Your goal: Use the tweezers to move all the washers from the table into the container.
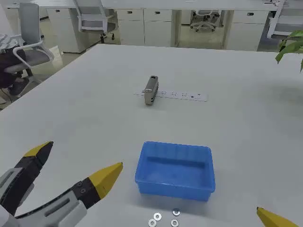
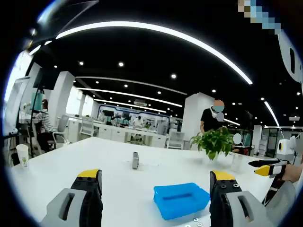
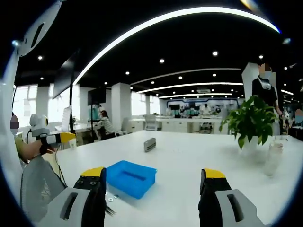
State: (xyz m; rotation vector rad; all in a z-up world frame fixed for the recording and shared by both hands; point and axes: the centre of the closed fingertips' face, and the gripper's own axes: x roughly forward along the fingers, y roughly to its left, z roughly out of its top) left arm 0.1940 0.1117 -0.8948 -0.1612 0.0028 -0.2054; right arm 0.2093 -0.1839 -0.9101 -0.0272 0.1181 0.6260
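A blue rectangular container (image 1: pixel 175 170) stands open and holds nothing on the white table. Several small metal washers (image 1: pixel 164 219) lie on the table just in front of its near wall. My left gripper (image 1: pixel 75 163) hovers low at the left of the container, its yellow-tipped jaws wide apart and holding nothing. One yellow tip of my right gripper (image 1: pixel 273 219) pokes in at the bottom right. The left gripper view has my left gripper (image 2: pixel 156 178) open, with the container (image 2: pixel 180 201) and washers (image 2: pixel 196 221) beyond. My right gripper (image 3: pixel 154 176) is open too, near the container (image 3: pixel 130 176) and washers (image 3: pixel 113 196).
A grey metal block (image 1: pixel 150 90) stands on a white socket strip (image 1: pixel 182 95) at mid-table. A potted plant (image 3: pixel 251 120) sits at the table's right side, with a glass (image 3: pixel 273 158) near it. Office chairs and desks stand beyond the far edge. A person (image 2: pixel 211 120) stands behind the plant.
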